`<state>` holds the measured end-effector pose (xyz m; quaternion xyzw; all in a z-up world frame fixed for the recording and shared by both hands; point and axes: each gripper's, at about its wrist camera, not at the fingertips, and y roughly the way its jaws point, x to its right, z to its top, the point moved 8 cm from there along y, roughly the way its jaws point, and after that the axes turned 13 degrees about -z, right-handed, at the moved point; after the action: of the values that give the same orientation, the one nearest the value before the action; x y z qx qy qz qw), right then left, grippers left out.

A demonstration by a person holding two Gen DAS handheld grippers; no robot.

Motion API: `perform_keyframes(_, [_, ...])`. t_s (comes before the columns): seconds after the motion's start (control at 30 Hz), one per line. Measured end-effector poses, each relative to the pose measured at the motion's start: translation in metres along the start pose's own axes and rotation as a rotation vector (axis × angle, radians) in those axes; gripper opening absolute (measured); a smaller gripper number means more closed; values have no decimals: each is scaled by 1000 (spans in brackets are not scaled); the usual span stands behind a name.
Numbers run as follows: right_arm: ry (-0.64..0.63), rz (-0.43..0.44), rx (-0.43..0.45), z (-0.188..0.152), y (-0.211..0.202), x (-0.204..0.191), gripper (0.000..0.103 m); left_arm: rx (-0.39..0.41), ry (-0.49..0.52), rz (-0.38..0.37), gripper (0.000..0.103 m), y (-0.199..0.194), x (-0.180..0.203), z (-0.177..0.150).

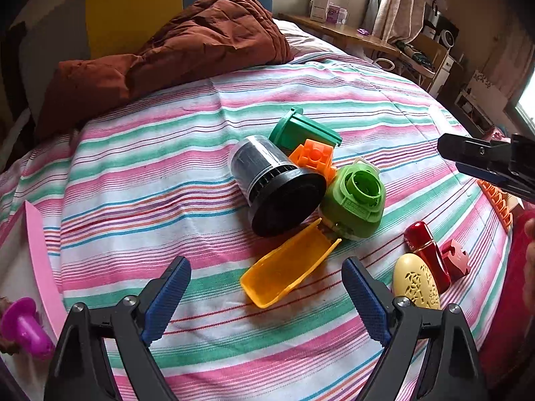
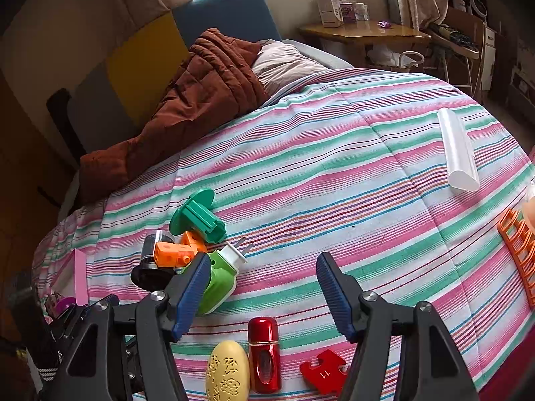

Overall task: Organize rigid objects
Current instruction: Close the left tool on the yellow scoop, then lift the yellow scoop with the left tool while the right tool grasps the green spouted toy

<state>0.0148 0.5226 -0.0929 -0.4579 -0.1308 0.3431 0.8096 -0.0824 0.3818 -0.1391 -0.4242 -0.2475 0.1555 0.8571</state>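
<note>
1. Currently a sorting step looks to be in hand: a row is started near the right gripper [image 2: 259, 292], made of the yellow oval [image 2: 228, 372], the red case [image 2: 264, 354] and the red puzzle piece [image 2: 322, 371], side by side on the striped bedspread [image 2: 334, 167].
2. Unsorted cluster, placed relative to the black canister [image 1: 277, 183]: green cup [image 1: 301, 130] behind it, orange block [image 1: 314, 157] touching its far right side, green plug [image 1: 354, 200] just to its right, yellow scoop [image 1: 287, 270] in front, its narrow end between canister and plug.
3. Left gripper [image 1: 265, 287]: jaws spread wide, nothing between the pads; the scoop lies just ahead of the fingertips, centred in the gap.
4. Right gripper: jaws apart, holding nothing; it hangs above the bedspread, with the row below it and the plug just beside its left finger.
5. Judgement: the scoop is the likely next pick for the left gripper. That calls for lowering over the scoop, aligning the pads across its side walls, and closing without nudging the canister, which lies on its side and could roll.
6. White tube [image 2: 456, 150] and orange rack [image 2: 520, 250] lie well apart from the canister, toward the right edge.
</note>
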Motion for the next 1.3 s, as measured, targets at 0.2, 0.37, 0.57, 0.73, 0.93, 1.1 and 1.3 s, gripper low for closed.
perform_keyframes(0.2, [-24,-11,-11,-3,4,-4,66,-28,-19,-32,64,14,2,-1])
perform_keyframes(0.37, [-30,-25,-16,-4,6,-4,66,-21,-32,-40,27,7,7,-11])
perform_keyframes(0.57, [-21,-23,-27,-5,7,-2,66,8,-39,-24,27,-14,16,-47])
perform_keyframes(0.73, [-24,11,-55,-10,9,-7,66,25,-69,-15,27,-29,20,-73])
perform_keyframes(0.93, [-52,100,-139,-23,17,-28,66,27,-71,-8,27,-37,22,-87])
perform_keyframes(1.1, [-92,133,-171,-25,23,-51,71,41,-77,-16,27,-41,21,-93])
perform_keyframes(1.3, [-124,103,-232,-27,49,-72,76,53,-76,-20,27,-47,22,-99])
